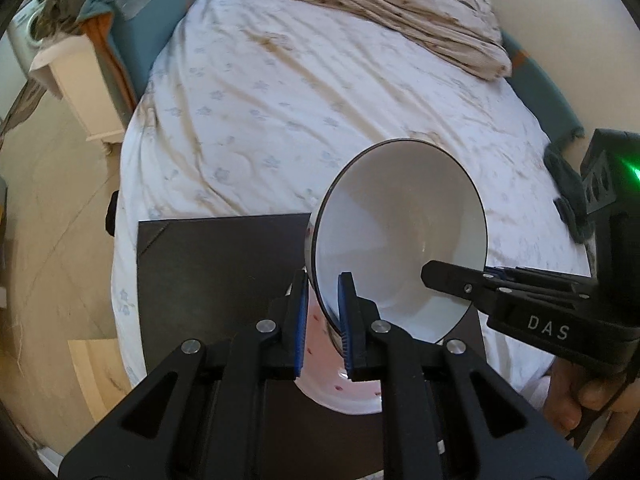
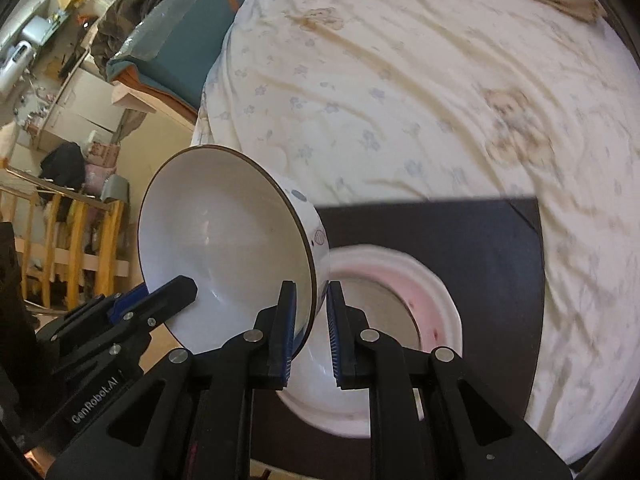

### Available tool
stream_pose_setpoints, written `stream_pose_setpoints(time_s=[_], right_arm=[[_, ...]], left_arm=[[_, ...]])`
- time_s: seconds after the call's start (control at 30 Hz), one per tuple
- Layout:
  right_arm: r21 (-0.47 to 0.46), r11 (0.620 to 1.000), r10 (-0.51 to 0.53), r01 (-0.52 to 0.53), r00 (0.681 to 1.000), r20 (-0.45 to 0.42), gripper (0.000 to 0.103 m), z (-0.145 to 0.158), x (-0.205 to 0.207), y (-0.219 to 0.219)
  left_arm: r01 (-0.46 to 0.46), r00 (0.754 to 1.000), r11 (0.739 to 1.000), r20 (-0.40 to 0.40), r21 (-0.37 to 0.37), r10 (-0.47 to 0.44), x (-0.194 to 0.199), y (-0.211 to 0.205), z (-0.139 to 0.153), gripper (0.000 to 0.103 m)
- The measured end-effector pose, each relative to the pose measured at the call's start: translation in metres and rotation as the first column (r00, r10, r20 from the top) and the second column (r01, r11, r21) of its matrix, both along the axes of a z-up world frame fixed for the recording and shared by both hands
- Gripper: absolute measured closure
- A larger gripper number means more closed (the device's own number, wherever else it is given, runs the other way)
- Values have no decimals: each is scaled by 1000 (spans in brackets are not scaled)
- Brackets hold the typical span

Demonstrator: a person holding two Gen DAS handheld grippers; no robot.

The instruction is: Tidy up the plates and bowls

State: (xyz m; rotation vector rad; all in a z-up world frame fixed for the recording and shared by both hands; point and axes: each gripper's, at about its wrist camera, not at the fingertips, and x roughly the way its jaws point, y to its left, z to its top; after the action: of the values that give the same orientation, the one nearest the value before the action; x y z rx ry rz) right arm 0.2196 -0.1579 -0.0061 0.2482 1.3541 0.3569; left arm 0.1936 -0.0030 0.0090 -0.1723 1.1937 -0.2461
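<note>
- Over the bed (image 1: 320, 92), whose white flower-printed sheet fills both views, a rumpled beige quilt (image 1: 400, 12) lies at the far end.
- On the near end of the sheet lies a dark square board (image 1: 208, 280); only the right wrist view shows its far right corner.
- On that board rests a white plate with a pink-speckled centre (image 2: 400, 288), largely hidden behind the fingers in the left wrist view and plainer in the right.
- Above the plate, a white ceramic bowl with a thin dark rim (image 1: 400, 232) hangs tilted, its opening facing the cameras; the right wrist view alone shows blue marks on its outer wall.
- The left gripper (image 1: 323, 328) pinches the bowl's rim on one side, wall between its blue pads.
- The right gripper (image 2: 311, 332) pinches the opposite rim the same way.
- Only the left wrist view shows a hand (image 1: 580, 396) holding the right gripper's handle.
- Only the right wrist view shows a wooden railing (image 2: 68, 240) and cluttered shelves beyond the bed.
</note>
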Motion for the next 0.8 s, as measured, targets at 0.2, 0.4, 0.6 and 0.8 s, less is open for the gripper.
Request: stream_pose_setpoints(time_s=[0.2, 0.4, 0.6, 0.8], right_arm=[[38, 998, -44, 44, 999, -5, 85, -5, -34, -29], [100, 990, -94, 100, 994, -61, 83, -31, -60, -53], [116, 986, -108, 119, 989, -97, 82, -44, -63, -55], [127, 983, -114, 130, 985, -131, 80, -54, -61, -54]], left_arm=[[60, 998, 998, 2, 24, -60, -21, -27, -6, 92], [102, 995, 991, -16, 89, -101, -30, -45, -21, 92], [100, 994, 991, -48, 94, -96, -30, -46, -34, 92], [107, 993, 988, -59, 108, -101, -29, -48, -41, 92]])
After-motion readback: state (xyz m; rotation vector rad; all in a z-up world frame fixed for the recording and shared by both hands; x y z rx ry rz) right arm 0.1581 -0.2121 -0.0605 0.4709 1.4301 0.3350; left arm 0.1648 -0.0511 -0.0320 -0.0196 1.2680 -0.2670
